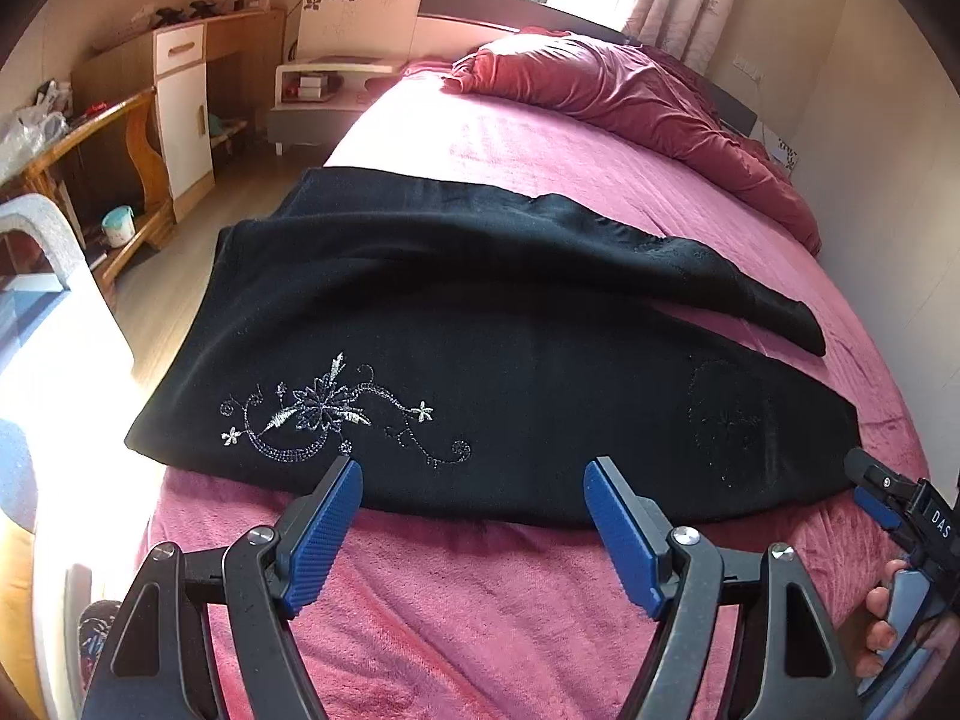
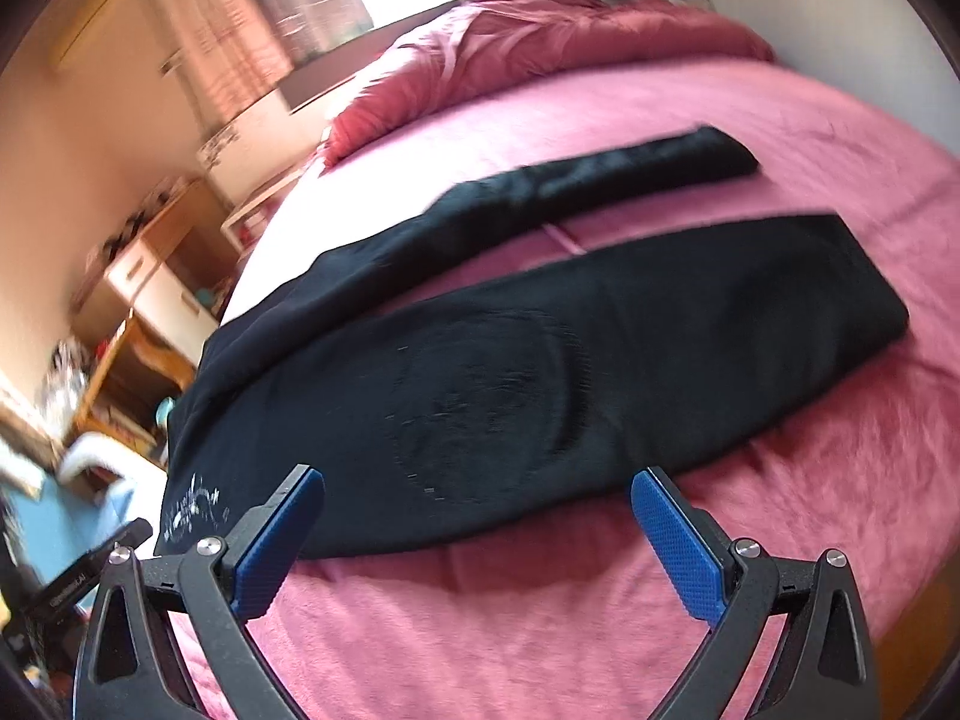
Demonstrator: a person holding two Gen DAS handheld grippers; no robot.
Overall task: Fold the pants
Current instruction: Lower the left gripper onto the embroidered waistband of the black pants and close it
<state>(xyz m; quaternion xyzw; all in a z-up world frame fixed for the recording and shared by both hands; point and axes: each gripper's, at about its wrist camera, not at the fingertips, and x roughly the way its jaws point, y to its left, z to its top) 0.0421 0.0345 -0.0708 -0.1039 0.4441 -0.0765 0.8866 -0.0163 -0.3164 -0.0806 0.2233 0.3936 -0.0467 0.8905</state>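
Left wrist view shows our left gripper (image 1: 474, 486) with fingers spread wide and empty, the near hem of the black pants (image 1: 480, 372) just beyond its tips on the pink bed (image 1: 420, 600). Our right gripper (image 2: 477, 498) is likewise open, just short of the same edge. We risk pinching blanket along with cloth, or dragging the separated far leg (image 2: 630, 168) askew.

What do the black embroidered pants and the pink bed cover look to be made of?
Black embroidered pants: probably soft matte knit, no sheen, limp drape; silvery thread motif. Pink bed cover: apparently plush fleece, with fuzzy, napped pile.
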